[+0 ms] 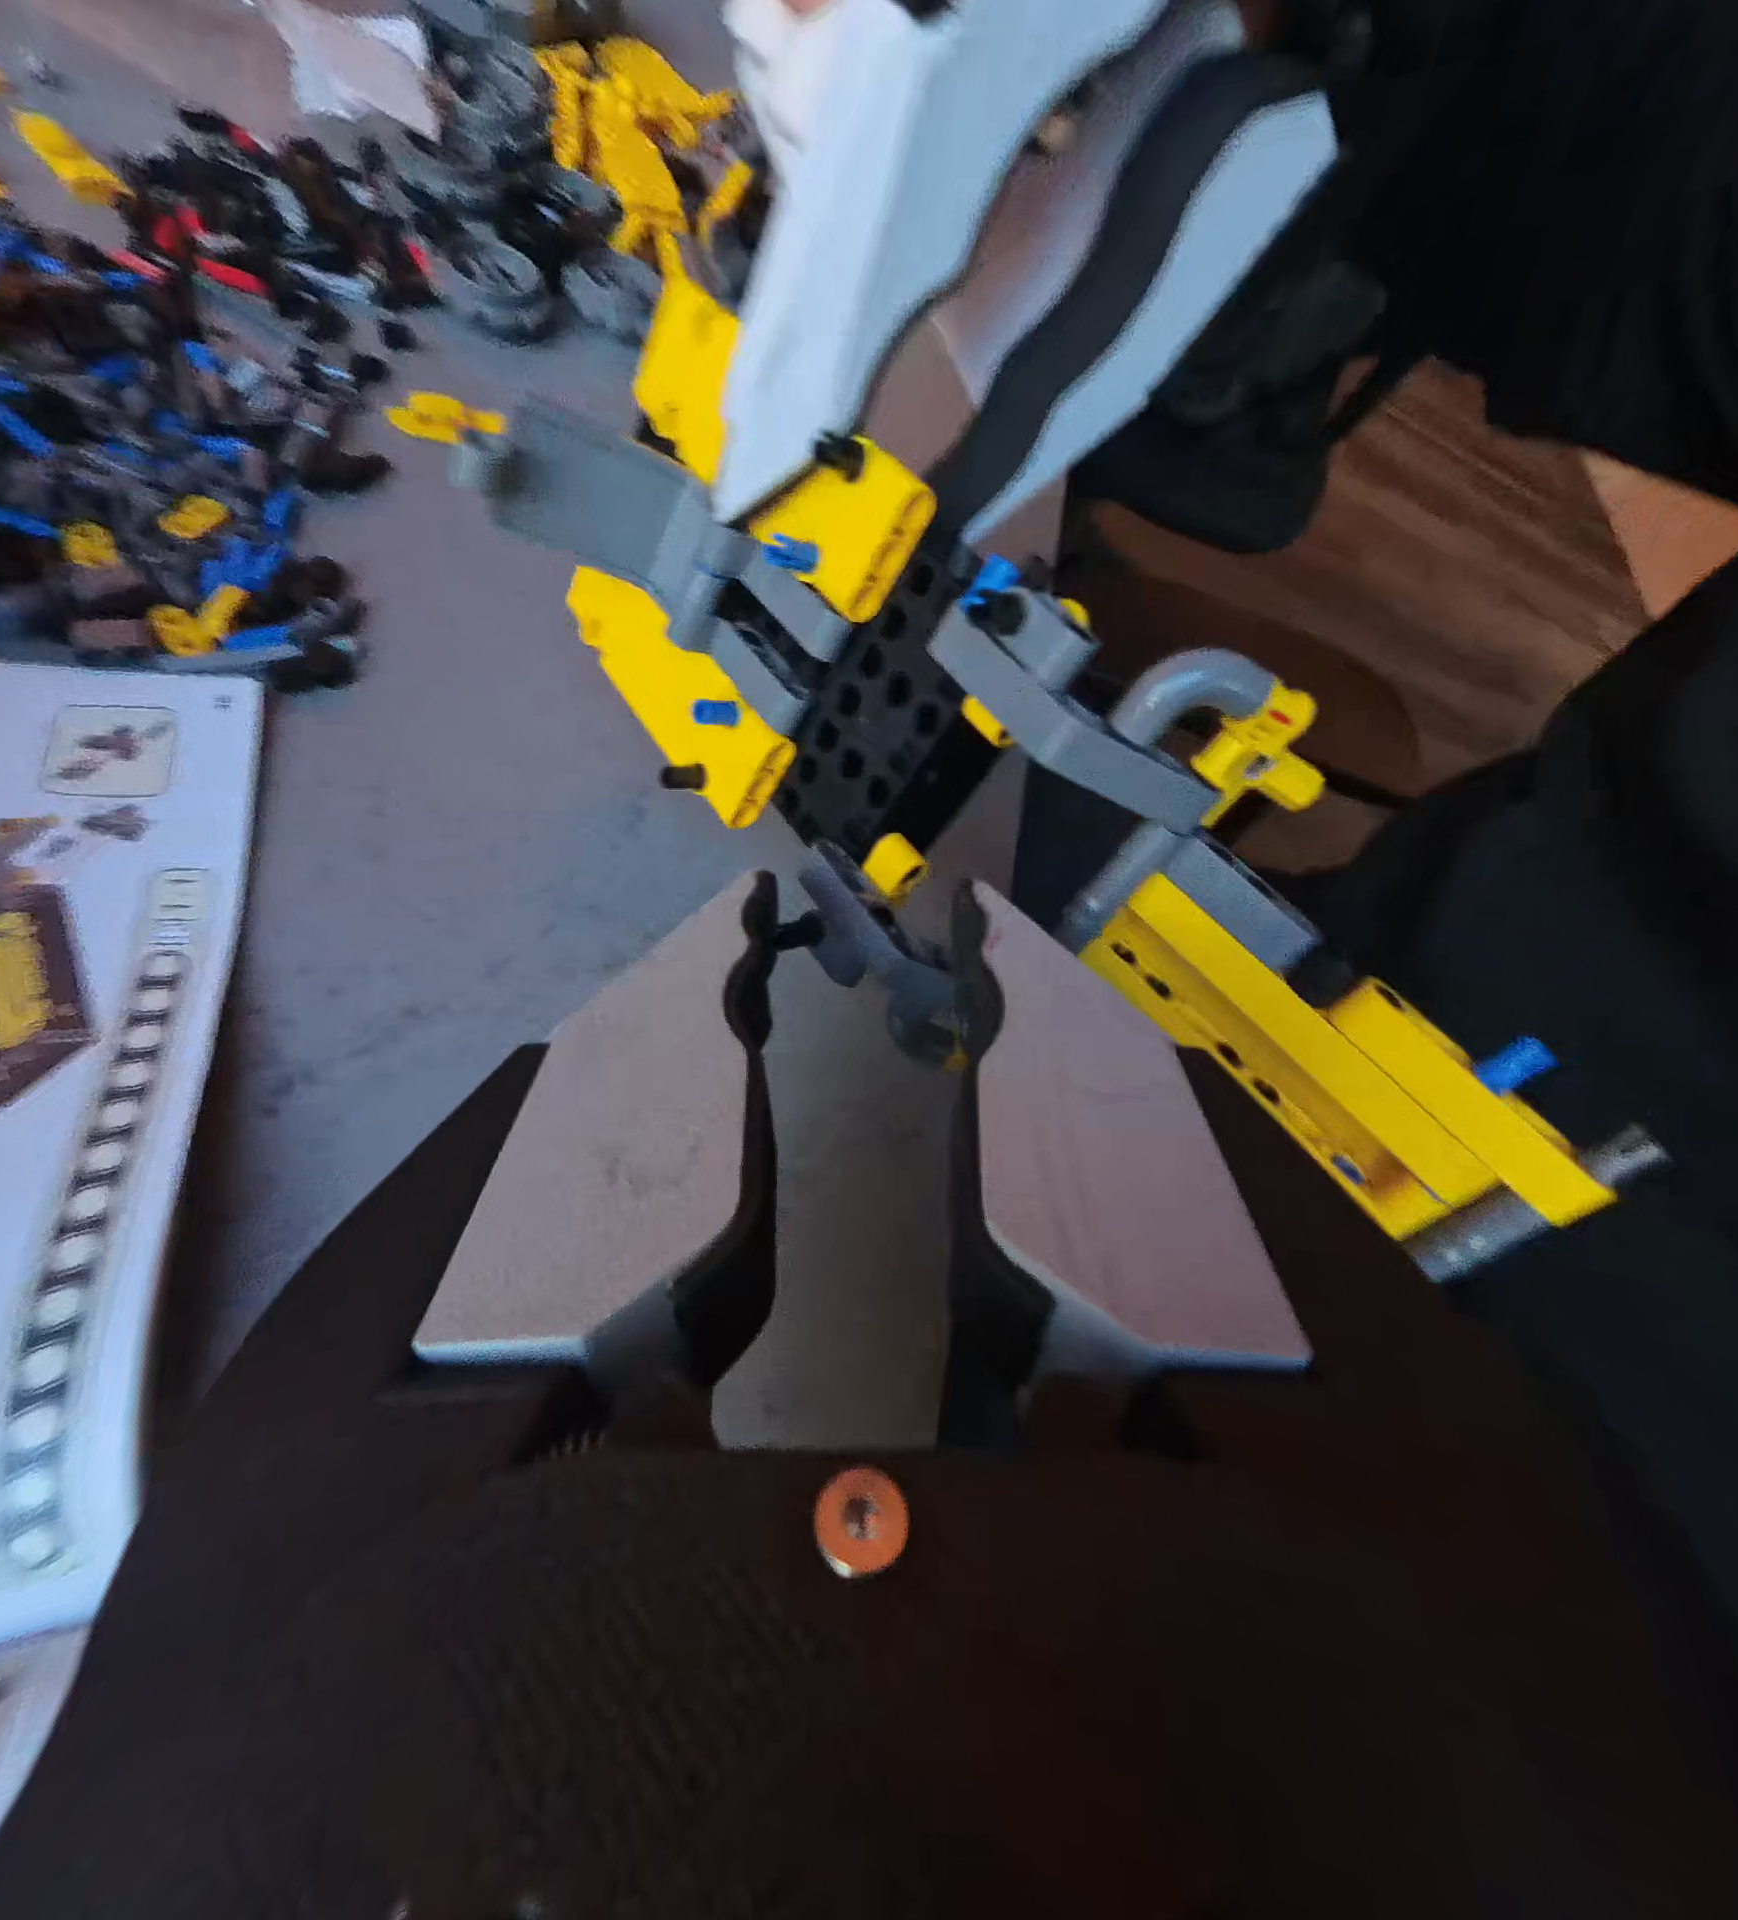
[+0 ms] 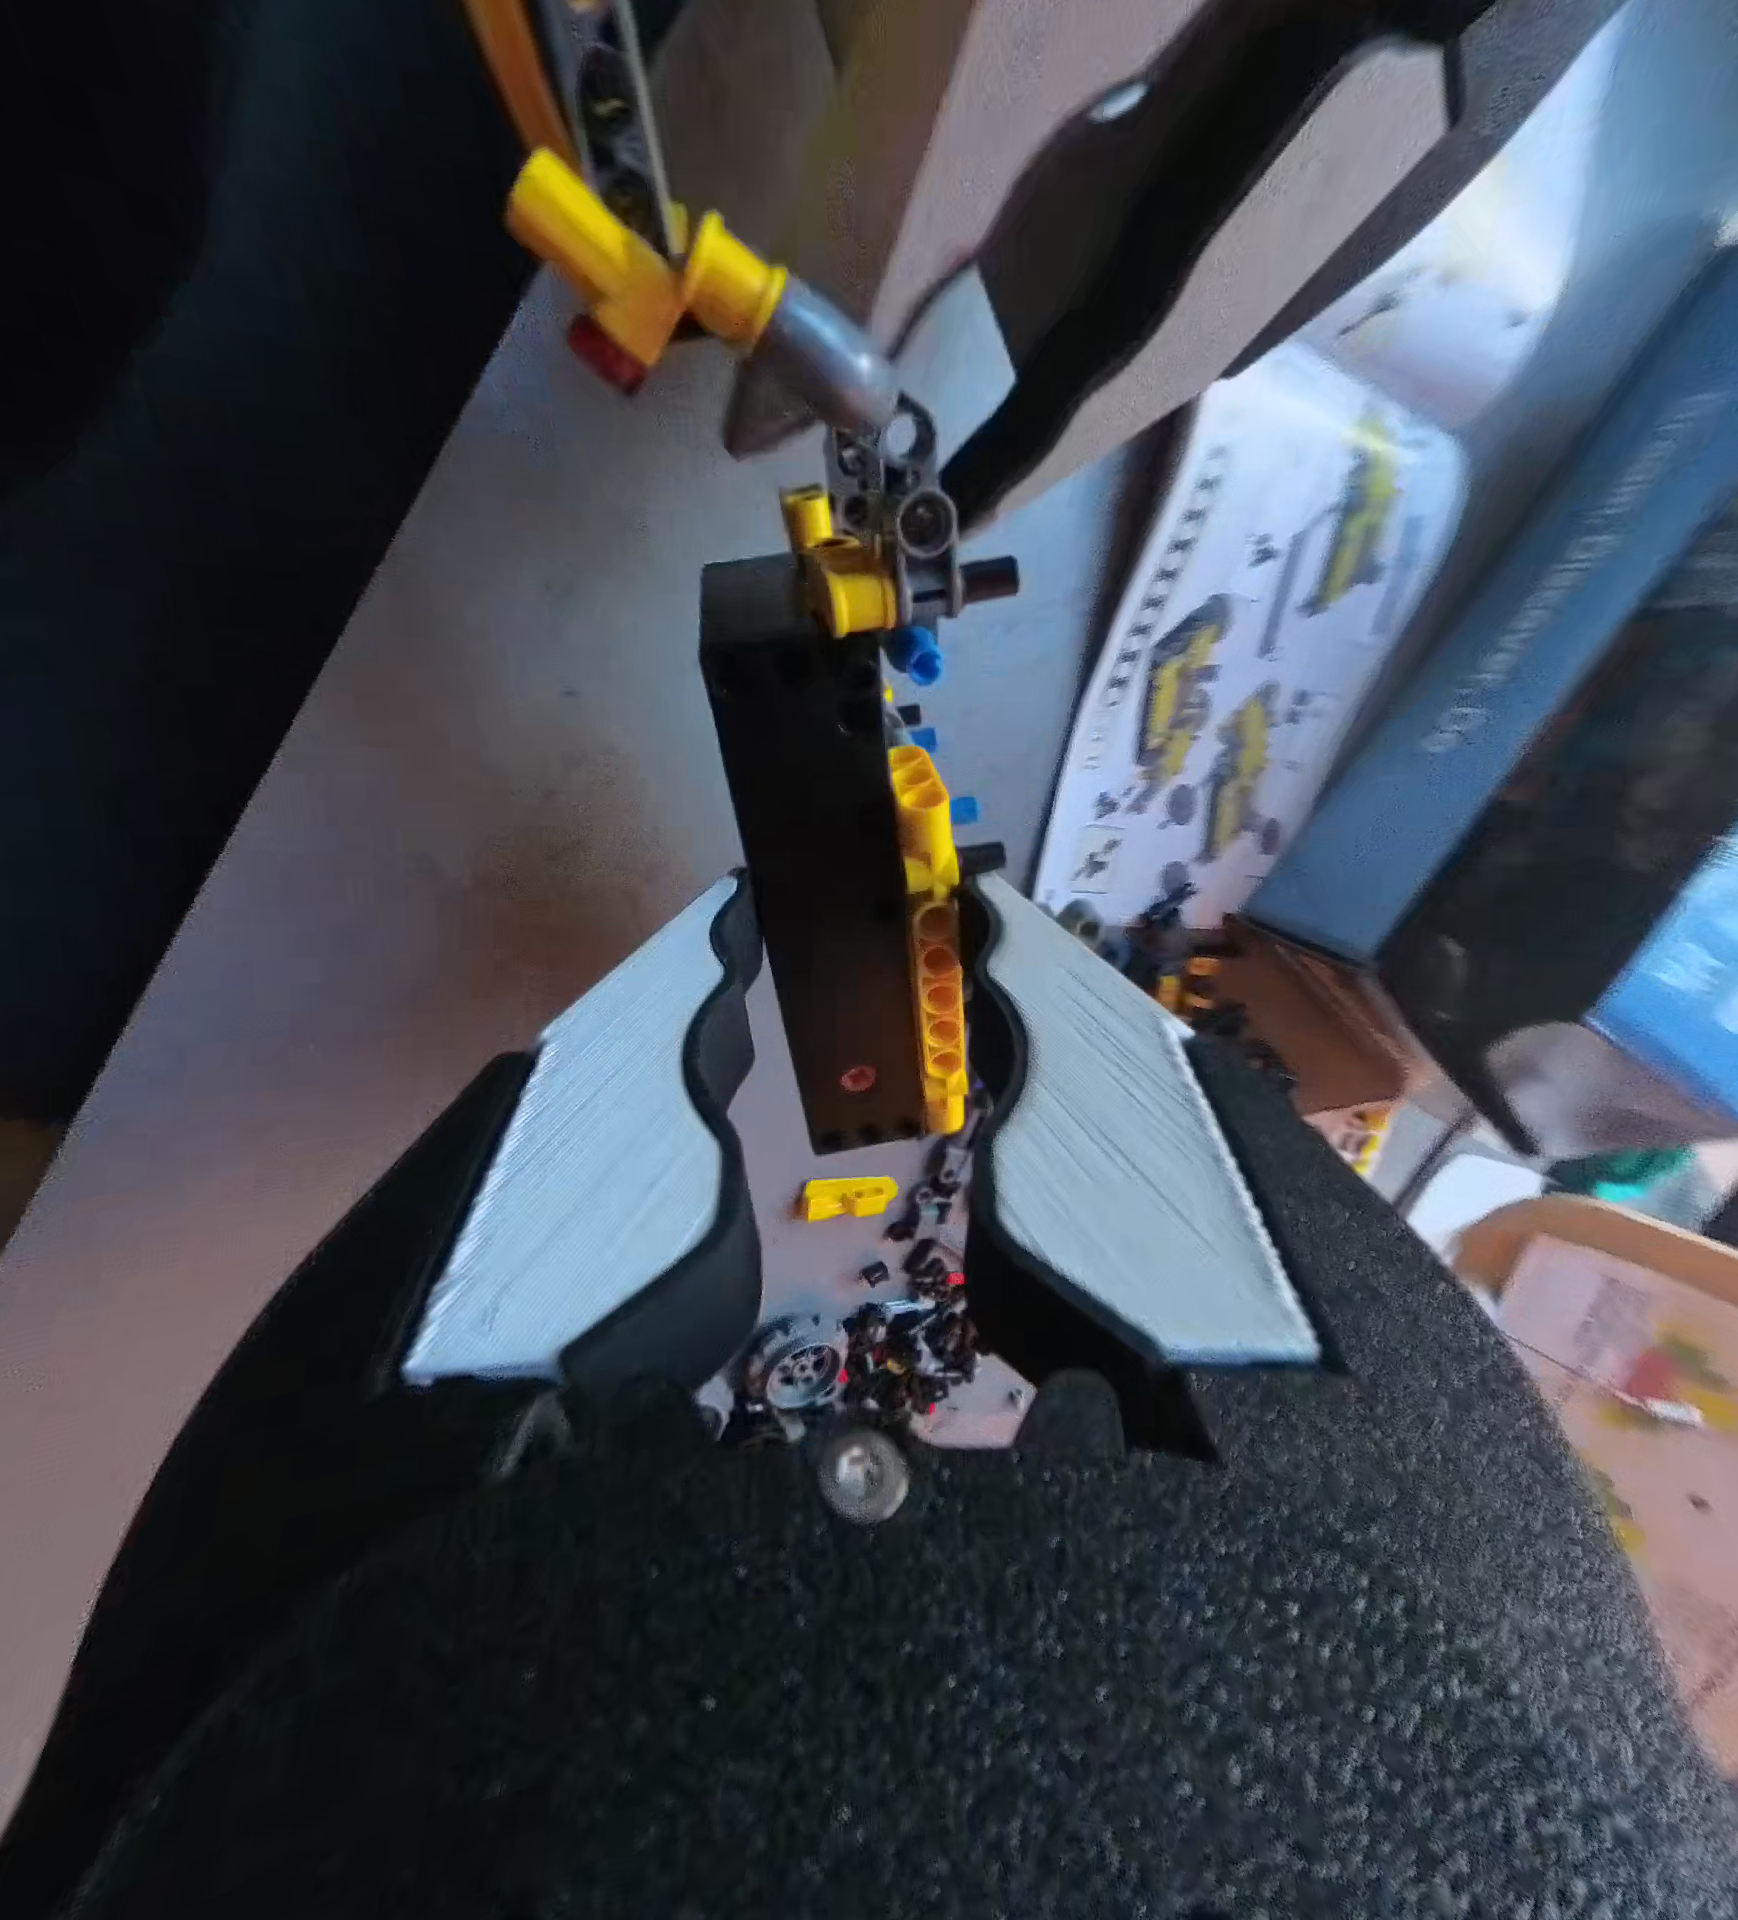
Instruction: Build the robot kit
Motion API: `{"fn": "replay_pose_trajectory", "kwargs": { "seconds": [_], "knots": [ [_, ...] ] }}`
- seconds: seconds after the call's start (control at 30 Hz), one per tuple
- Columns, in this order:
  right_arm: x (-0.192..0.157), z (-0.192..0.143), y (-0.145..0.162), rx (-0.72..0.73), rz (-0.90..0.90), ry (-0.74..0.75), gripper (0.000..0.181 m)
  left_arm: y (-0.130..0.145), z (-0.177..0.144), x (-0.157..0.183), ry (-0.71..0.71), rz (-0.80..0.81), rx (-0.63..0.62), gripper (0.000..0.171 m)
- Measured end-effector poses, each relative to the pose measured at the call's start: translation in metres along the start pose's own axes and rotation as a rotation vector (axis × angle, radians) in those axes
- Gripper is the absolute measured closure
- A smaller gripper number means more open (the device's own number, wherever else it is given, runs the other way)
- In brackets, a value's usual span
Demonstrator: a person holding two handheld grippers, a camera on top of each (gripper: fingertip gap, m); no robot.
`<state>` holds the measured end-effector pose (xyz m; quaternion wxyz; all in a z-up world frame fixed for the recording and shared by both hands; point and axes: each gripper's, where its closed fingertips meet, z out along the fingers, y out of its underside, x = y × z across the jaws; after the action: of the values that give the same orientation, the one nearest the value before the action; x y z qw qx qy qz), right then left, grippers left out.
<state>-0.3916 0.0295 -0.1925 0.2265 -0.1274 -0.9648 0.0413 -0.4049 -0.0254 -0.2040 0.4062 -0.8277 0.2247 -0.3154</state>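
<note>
My right claw (image 2: 860, 997) clamps the black-and-yellow brick assembly (image 2: 823, 883) above the table (image 2: 377, 883), while my left claw (image 1: 865, 966) pinches its grey link (image 1: 880, 956).

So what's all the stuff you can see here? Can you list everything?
brick model: one, yellow, grey and black, held in the air between both tools
grey link piece: one, at the model's near end, between the left tool's tips
loose bricks: a pile, blue, black, red and yellow, far left on the table
instruction booklet: one, white, open, left on the table
grey table: one, under it all
blue box: one, right, behind the booklet
small wheel: one, grey, among dark bits on the table
left tool: one, black, its tips around the link piece
right tool: one, black and white, shut on the model
</note>
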Motion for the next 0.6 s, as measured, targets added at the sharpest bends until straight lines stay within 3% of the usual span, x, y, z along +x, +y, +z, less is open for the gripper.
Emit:
{"fn": "replay_pose_trajectory", "kwargs": {
  "seconds": [0.1,0.17,0.27,0.37,0.6],
  "knots": [
    [-0.009,0.022,0.005,-0.031,0.023,-0.123,0.142,0.022,0.019,0.001,0.014,-0.016,-0.052,0.143],
    [-0.007,0.030,0.004,-0.015,0.058,-0.127,0.135,0.035,0.029,0.005,0.034,-0.055,-0.125,0.139],
    [0.002,0.029,0.008,-0.003,0.103,-0.076,0.128,0.037,0.033,0.006,-0.012,0.036,-0.148,0.142],
    [0.003,0.029,0.012,0.020,0.152,-0.038,0.129,0.037,0.029,0.005,-0.006,0.009,-0.159,0.140],
    [0.007,0.025,0.027,0.087,0.277,0.068,0.132,0.026,0.009,0.005,0.038,-0.008,-0.059,0.143]
  ]
}}
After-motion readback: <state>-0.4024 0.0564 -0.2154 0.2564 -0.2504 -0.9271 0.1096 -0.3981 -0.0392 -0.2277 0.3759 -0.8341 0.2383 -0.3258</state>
